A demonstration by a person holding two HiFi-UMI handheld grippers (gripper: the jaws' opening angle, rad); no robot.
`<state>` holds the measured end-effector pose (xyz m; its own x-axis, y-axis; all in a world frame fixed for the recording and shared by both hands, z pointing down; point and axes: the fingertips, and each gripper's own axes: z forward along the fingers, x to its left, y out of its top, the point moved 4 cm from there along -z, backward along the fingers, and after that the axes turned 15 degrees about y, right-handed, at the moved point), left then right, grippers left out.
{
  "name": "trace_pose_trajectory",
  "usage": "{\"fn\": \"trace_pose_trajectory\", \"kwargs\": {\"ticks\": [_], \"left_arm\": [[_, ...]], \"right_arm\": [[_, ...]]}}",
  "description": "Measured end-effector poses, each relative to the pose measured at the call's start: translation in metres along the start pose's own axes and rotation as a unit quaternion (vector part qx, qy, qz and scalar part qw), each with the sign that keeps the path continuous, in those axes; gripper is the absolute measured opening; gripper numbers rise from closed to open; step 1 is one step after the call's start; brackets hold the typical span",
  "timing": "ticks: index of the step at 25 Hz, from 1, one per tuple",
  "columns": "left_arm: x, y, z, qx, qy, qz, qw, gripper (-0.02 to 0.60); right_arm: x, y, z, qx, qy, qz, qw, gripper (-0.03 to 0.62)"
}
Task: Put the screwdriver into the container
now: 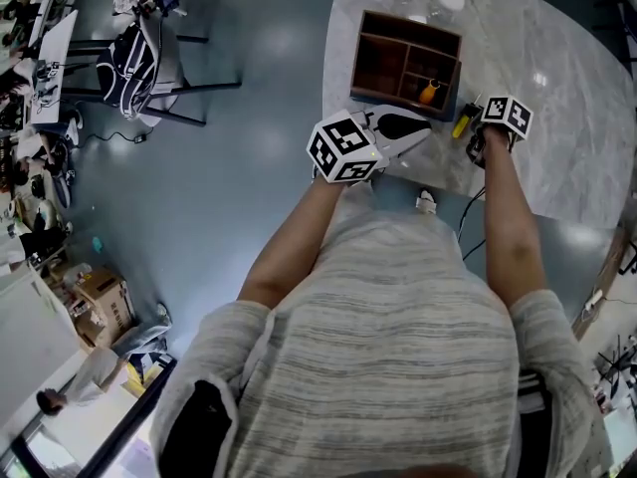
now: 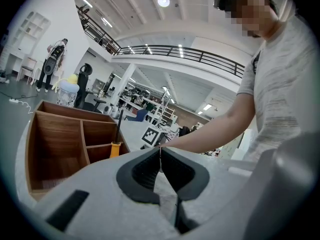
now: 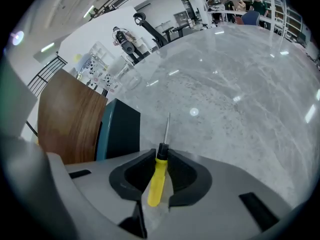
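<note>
1. Screwdriver [image 3: 156, 176] with a yellow handle sits between the jaws of the right gripper [image 3: 160, 155], just to the right of the wooden container [image 1: 370, 28] over the marble table [image 1: 557, 78].
2. The right jaws are partly closed. Their dark pads [image 3: 182, 176] press the handle from both sides near its black collar.
3. Its long axis runs along the jaws. The thin metal shaft points forward and down toward the tabletop, and the handle's butt lies back inside the grip.
4. The left gripper [image 2: 160, 151] has its jaws fully together with nothing between them, and it is next to the container's front edge.
5. An orange-handled tool [image 1: 429, 93] stands upright in one compartment.
</note>
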<state>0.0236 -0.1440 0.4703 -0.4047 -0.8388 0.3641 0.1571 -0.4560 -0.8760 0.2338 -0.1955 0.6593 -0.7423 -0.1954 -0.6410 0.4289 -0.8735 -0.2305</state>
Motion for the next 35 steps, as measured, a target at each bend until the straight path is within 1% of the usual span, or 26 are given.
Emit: {"fn": "trace_pose_trajectory", "kwargs": {"ticks": [4,10,18,22,27,35], "left_arm": [[-0.003,0.001,0.002,-0.001,-0.002,0.003,1.0,0.018],[-0.01,0.004,0.004,-0.004,-0.007,0.011,0.9999,0.018],[-0.021,0.013,0.002,-0.008,-0.013,0.022,0.9996,0.018],[-0.024,0.013,0.0,-0.011,-0.014,0.029,0.9994,0.018],[-0.029,0.014,-0.003,-0.014,-0.015,0.034,0.9992,0.018],[-0.034,0.013,-0.006,-0.016,-0.016,0.039,0.999,0.018]], "right_arm": [[0.004,0.003,-0.007,-0.013,0.012,-0.01,1.0,0.074],[0.018,0.011,-0.025,-0.036,0.026,-0.049,0.998,0.074],[0.052,0.024,-0.058,-0.085,0.063,-0.084,0.991,0.074],[0.078,0.032,-0.077,-0.114,0.085,-0.117,0.983,0.074],[0.116,0.041,-0.099,-0.149,0.121,-0.149,0.97,0.074],[0.169,0.045,-0.116,-0.18,0.162,-0.21,0.947,0.074]]}}
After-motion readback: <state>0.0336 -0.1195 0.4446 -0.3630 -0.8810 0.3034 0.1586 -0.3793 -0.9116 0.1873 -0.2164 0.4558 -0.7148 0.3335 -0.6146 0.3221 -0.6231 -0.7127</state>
